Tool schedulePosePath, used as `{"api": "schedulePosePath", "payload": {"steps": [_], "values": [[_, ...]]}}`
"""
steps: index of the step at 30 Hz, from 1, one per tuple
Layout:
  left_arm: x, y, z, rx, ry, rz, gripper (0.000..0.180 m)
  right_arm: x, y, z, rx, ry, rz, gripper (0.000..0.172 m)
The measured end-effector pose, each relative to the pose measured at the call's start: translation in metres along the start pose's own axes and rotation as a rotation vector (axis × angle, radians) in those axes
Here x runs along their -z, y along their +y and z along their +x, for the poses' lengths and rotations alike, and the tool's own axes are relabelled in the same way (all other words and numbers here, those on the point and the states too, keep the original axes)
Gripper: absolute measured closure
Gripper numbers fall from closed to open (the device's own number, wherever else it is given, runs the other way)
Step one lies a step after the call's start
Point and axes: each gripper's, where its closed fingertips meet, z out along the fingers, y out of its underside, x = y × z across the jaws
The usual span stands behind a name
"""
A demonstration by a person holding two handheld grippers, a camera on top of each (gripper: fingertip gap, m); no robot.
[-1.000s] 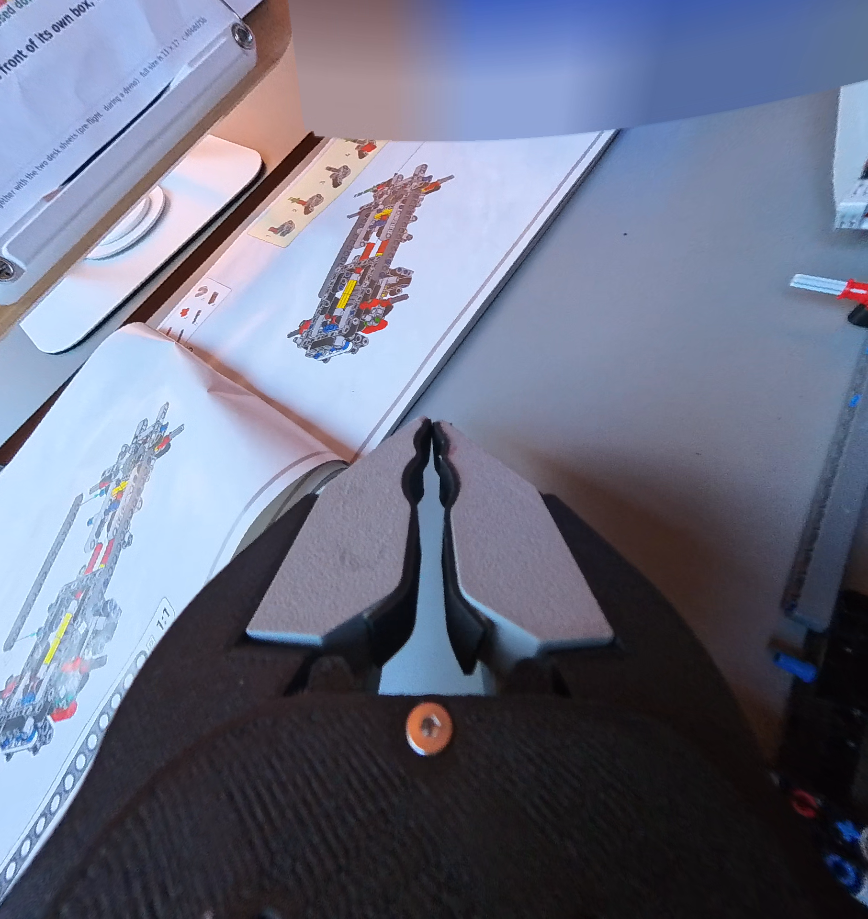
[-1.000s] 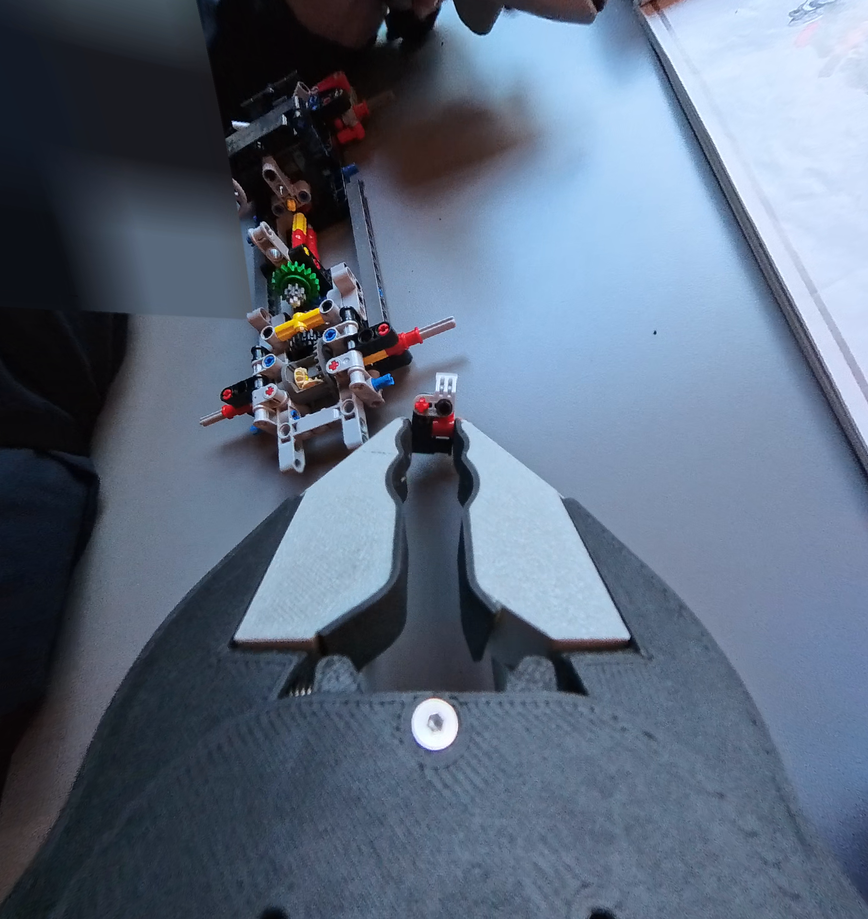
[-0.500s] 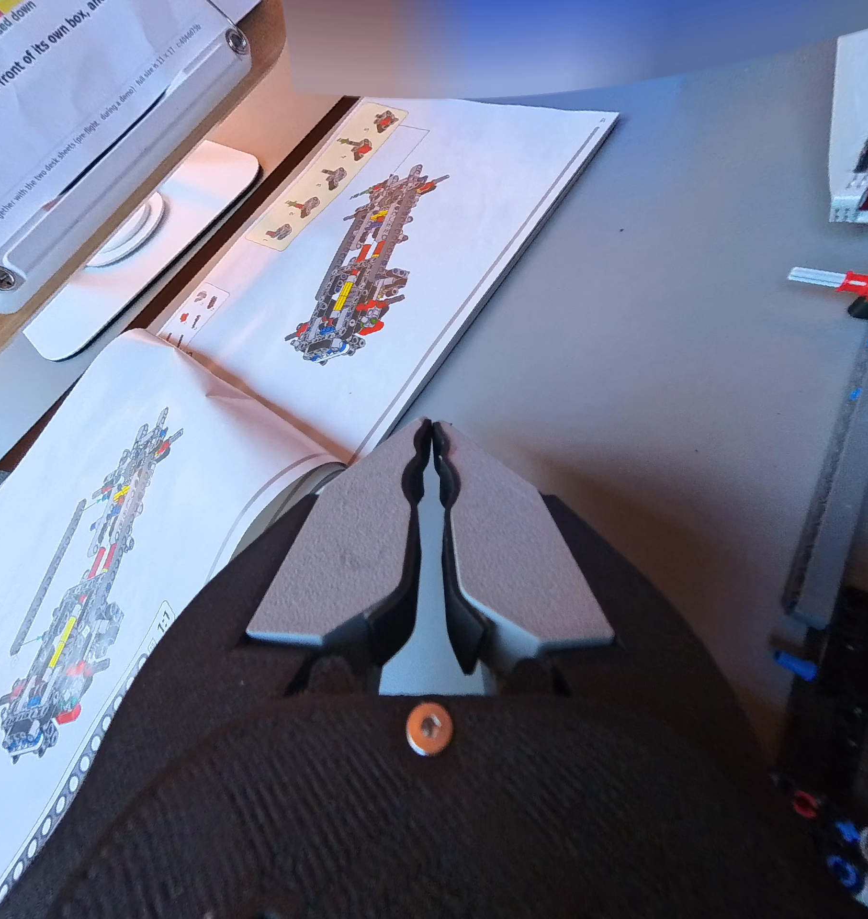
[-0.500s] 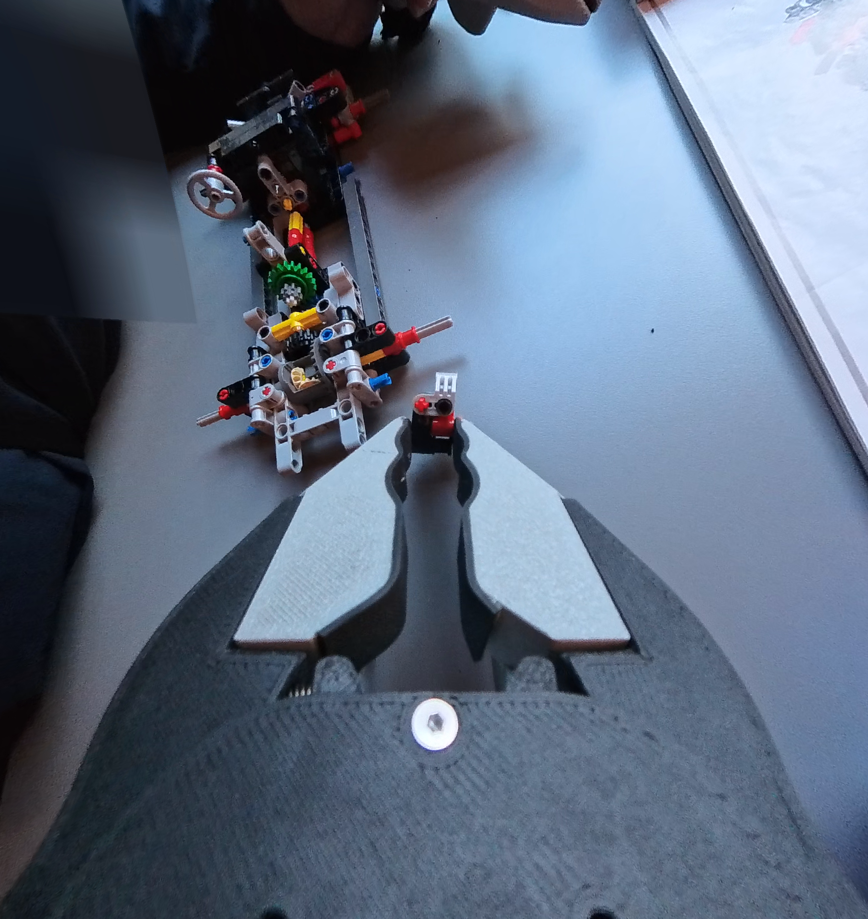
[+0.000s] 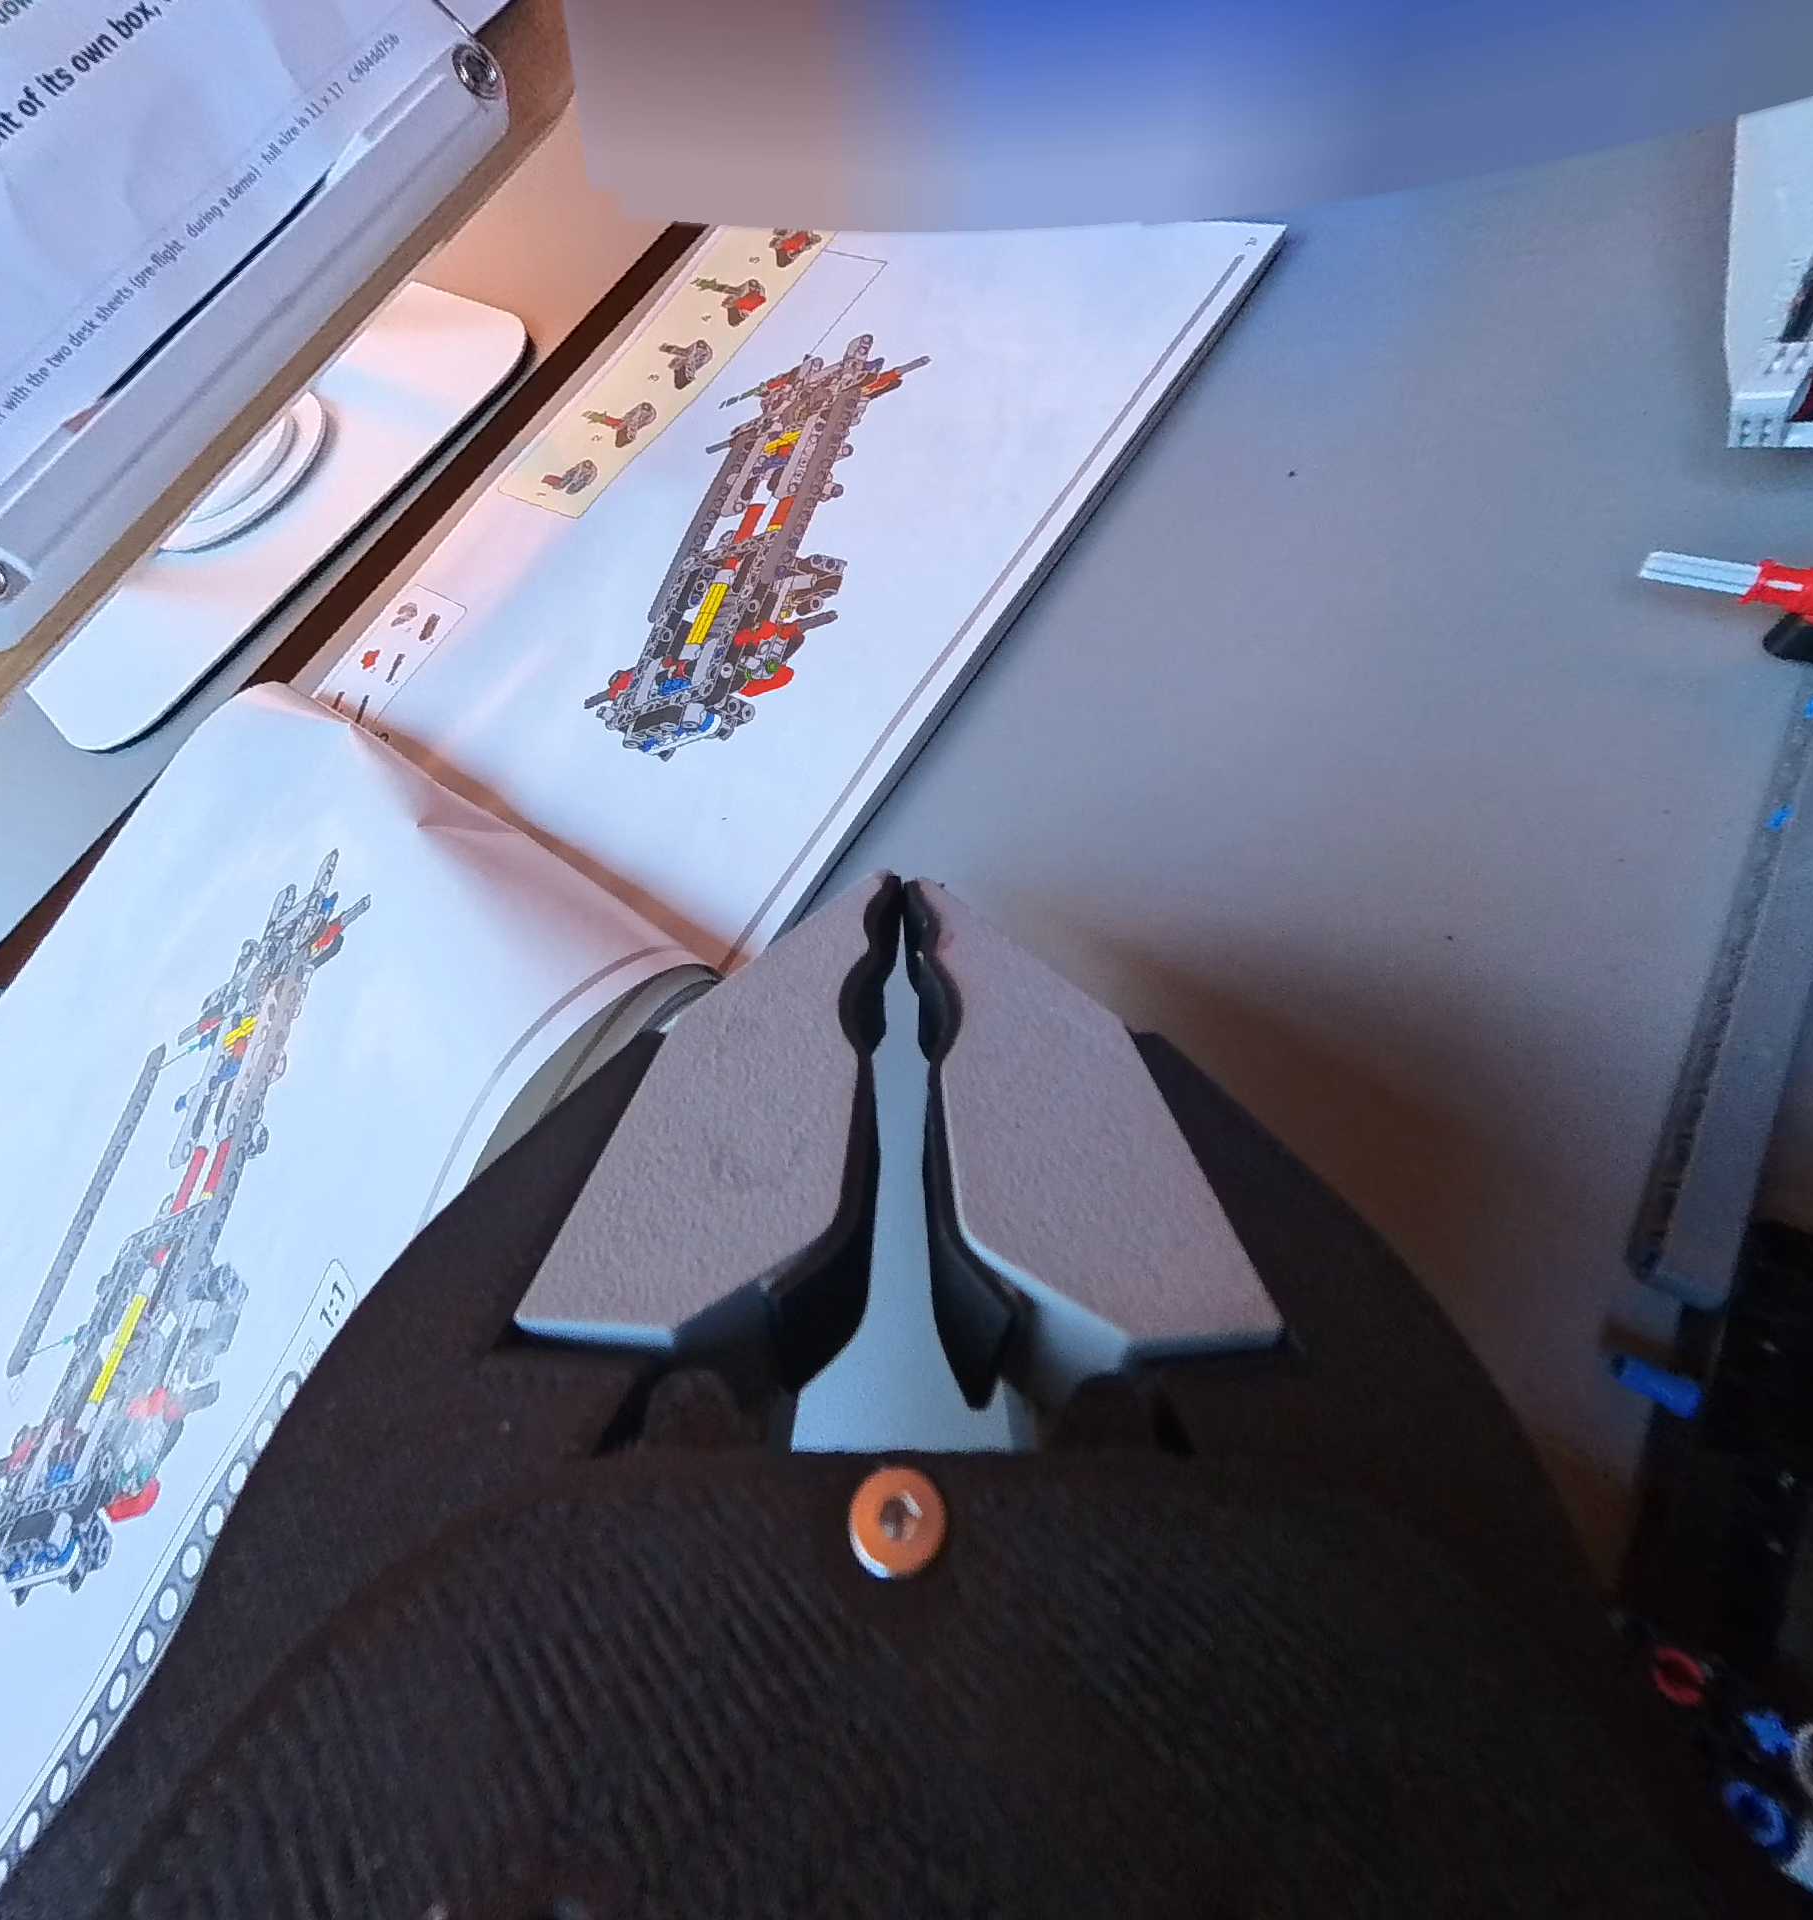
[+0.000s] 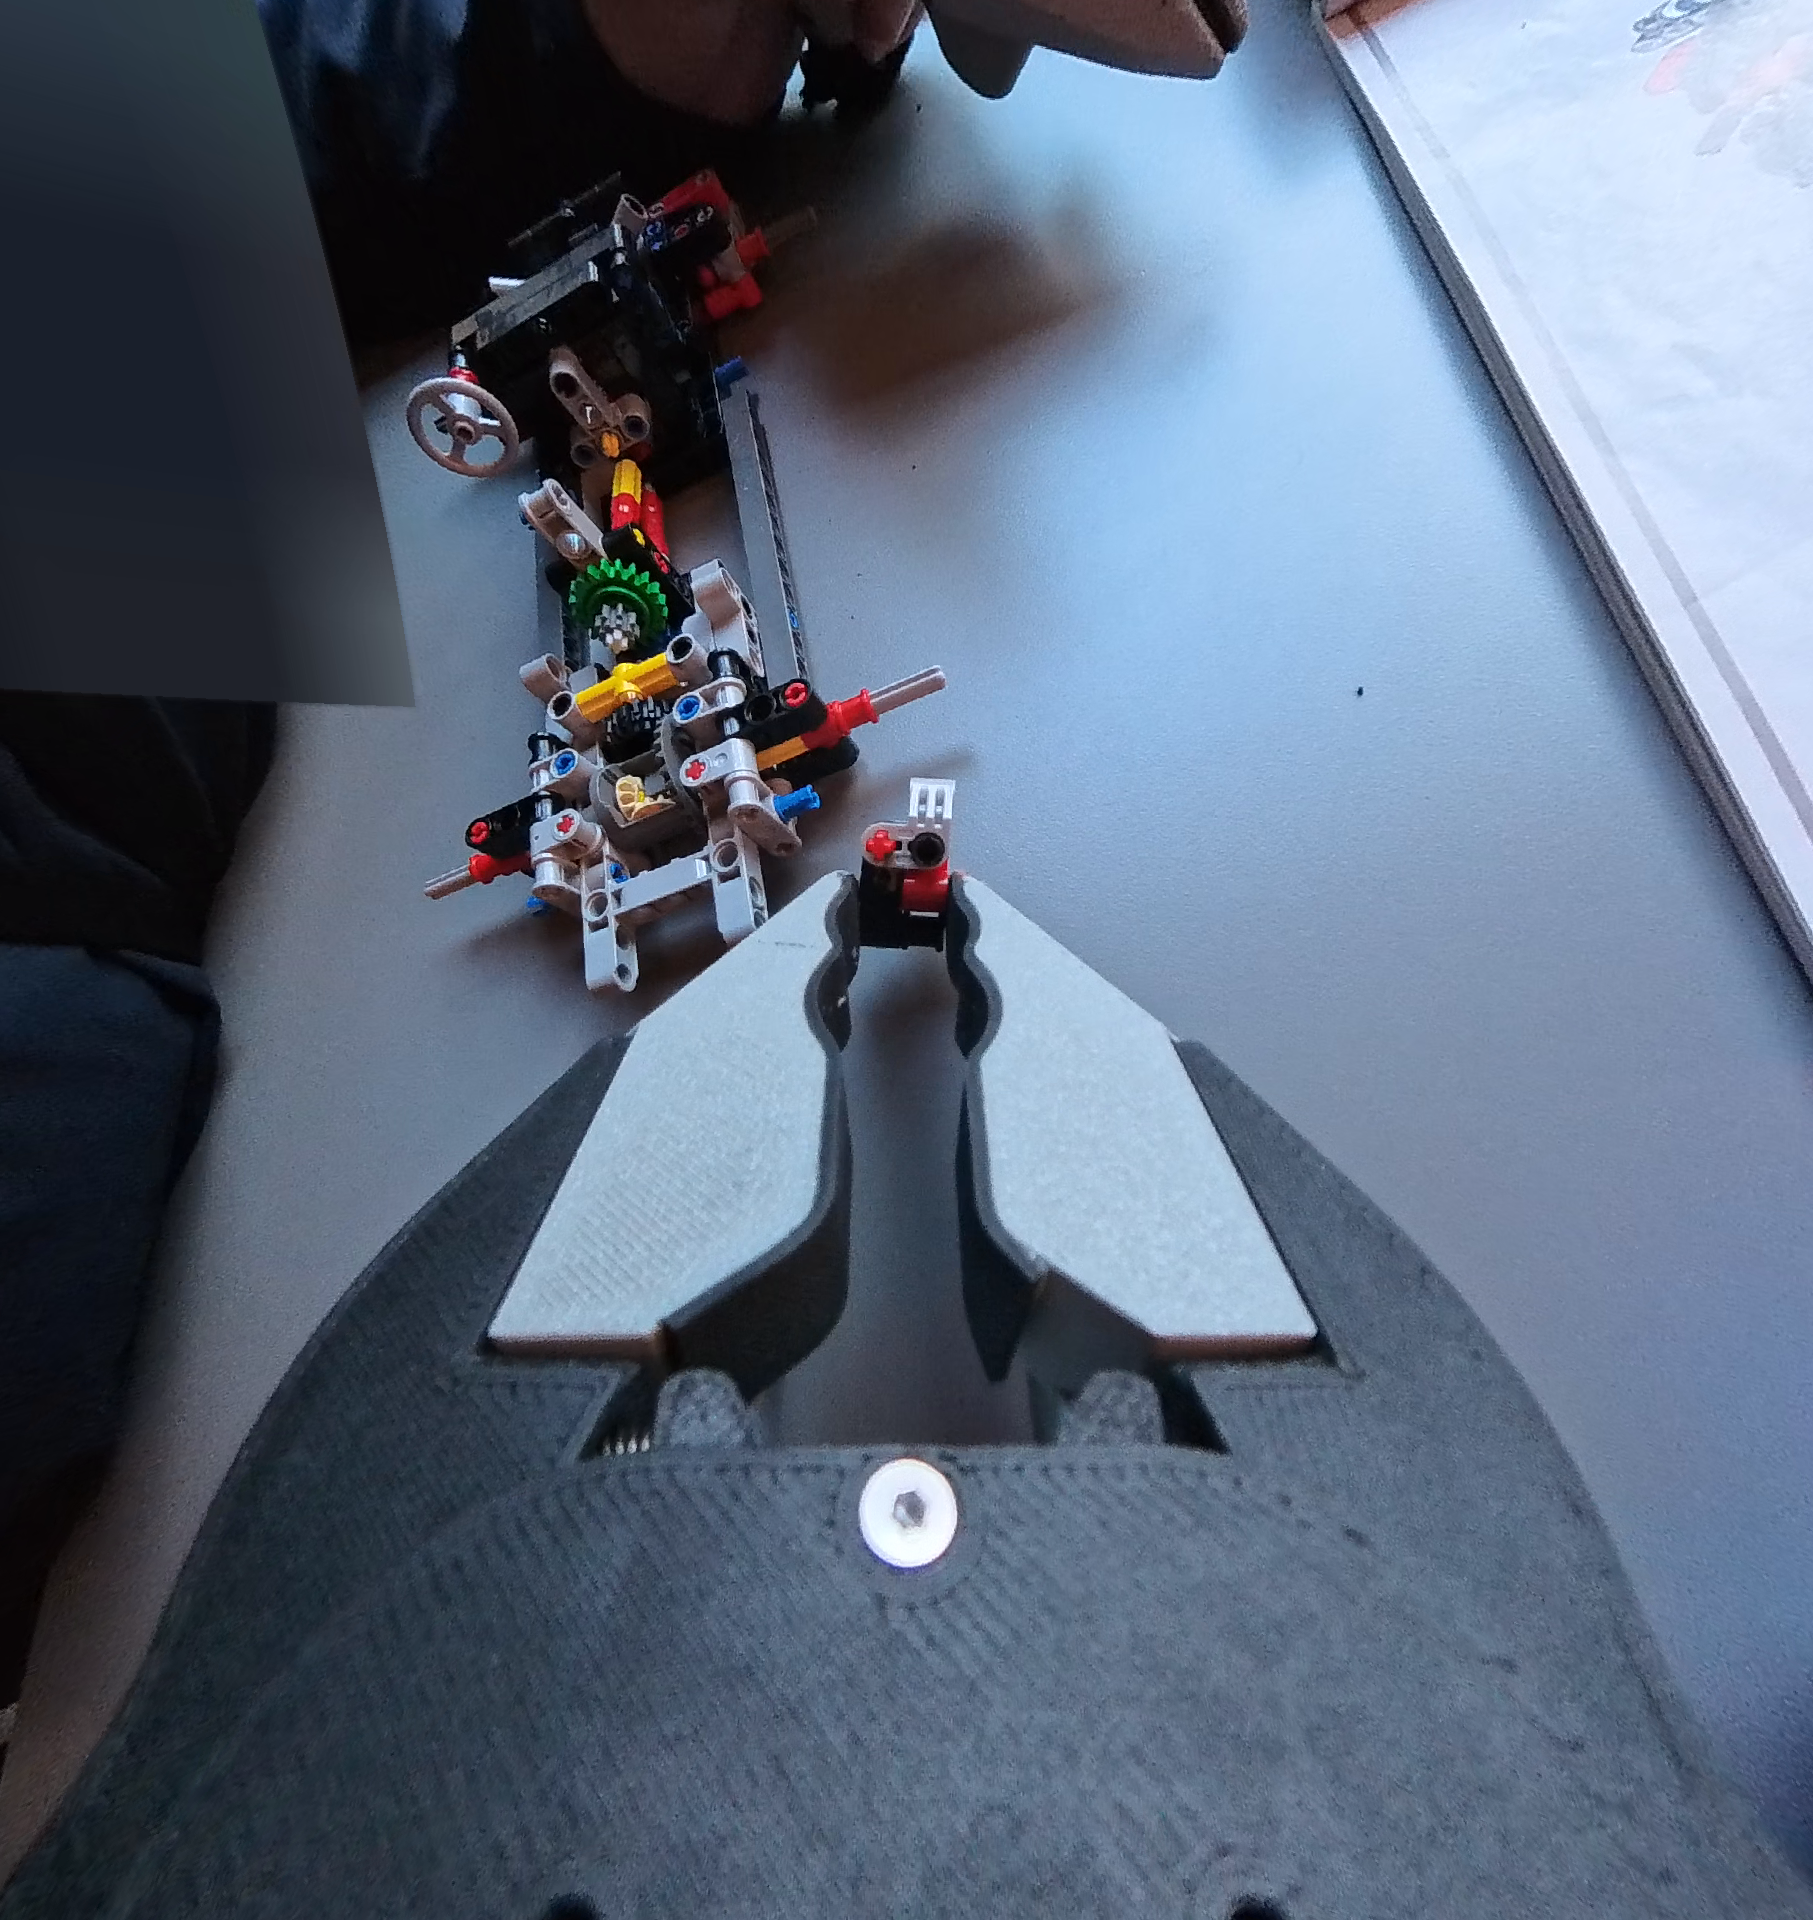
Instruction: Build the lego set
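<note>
My right gripper (image 6: 902,904) is shut on a small black, red and grey brick sub-assembly (image 6: 907,878), held just above the grey table (image 6: 1245,727). Both pads press its black body. A long brick chassis (image 6: 653,665) with a green gear, yellow connector and grey axles lies on the table to the left of the held piece. My left gripper (image 5: 902,914) is shut with nothing between its tips. It hovers at the lower right corner of an open instruction booklet (image 5: 881,520). The chassis edge (image 5: 1754,987) shows at the right of the left wrist view.
A white stand base (image 5: 289,499) and a holder with a printed sheet (image 5: 154,208) sit beyond the booklet. A white box (image 5: 1795,291) stands at the far right. The booklet edge (image 6: 1608,468) runs along the right of the right wrist view. A person's hand (image 6: 985,42) rests at the table's far end.
The left gripper has drawn back and tilted a little, so more of the booklet's far page shows. The right gripper keeps its hold on the small sub-assembly, almost still.
</note>
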Motion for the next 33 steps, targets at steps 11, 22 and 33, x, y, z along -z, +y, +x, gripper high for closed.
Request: {"api": "schedulePosePath", "payload": {"steps": [11,22,33], "values": [[-0.005,-0.01,-0.005,0.101,0.041,-0.02,0.133,0.001,-0.002,0.0,-0.011,-0.011,0.015,0.159],[-0.07,-0.025,-0.01,-0.427,0.151,-0.387,0.13,0.004,-0.006,0.001,-0.023,-0.014,0.046,0.16],[-0.073,-0.02,0.004,-0.498,0.151,-0.196,0.18,0.0,-0.001,0.001,0.021,0.02,0.005,0.165]]}}
